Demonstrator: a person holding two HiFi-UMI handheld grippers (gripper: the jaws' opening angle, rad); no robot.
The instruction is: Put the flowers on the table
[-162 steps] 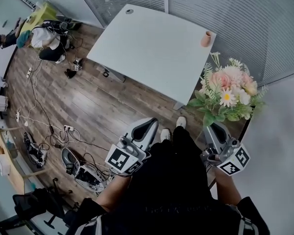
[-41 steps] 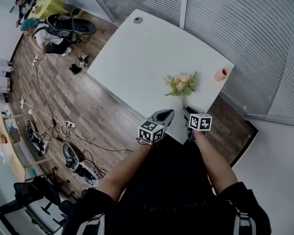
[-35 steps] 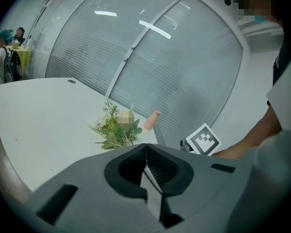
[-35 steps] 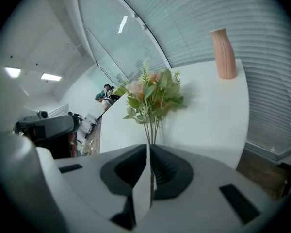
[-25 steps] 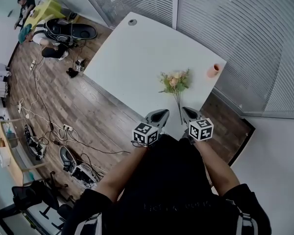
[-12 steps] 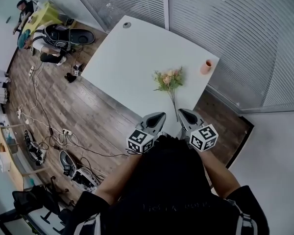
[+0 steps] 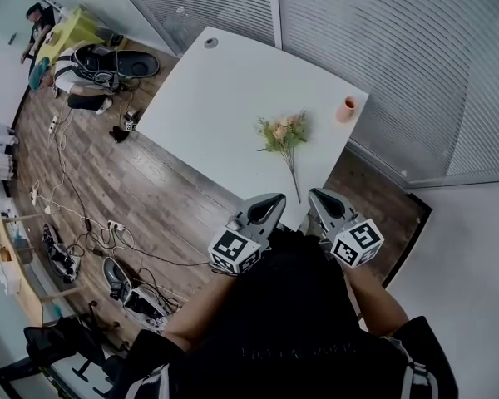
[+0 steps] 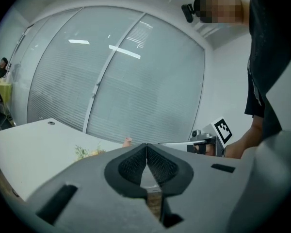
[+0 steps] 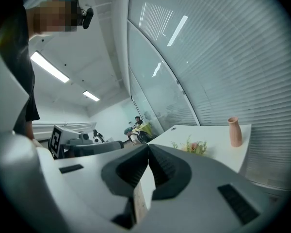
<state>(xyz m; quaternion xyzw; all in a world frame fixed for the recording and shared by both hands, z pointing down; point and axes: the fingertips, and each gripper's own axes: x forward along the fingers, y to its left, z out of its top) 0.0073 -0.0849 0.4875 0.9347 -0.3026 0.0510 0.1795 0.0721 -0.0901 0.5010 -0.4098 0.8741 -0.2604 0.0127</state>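
Both left gripper (image 7: 274, 198) and right gripper (image 7: 314, 194) are closed, empty (nothing left to carry). Flowers (image 7: 283, 131) lie flat on the table (image 7: 216, 90); placing looks done.

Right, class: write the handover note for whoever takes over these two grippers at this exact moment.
Left gripper: shut, empty.
Right gripper: shut, empty. Both are at the near edge of the white table.
Flowers: lying flat on the table, stem toward the person, apart from the pink vase.
Done: the flowers are on the table.
To do: seemingly nothing.
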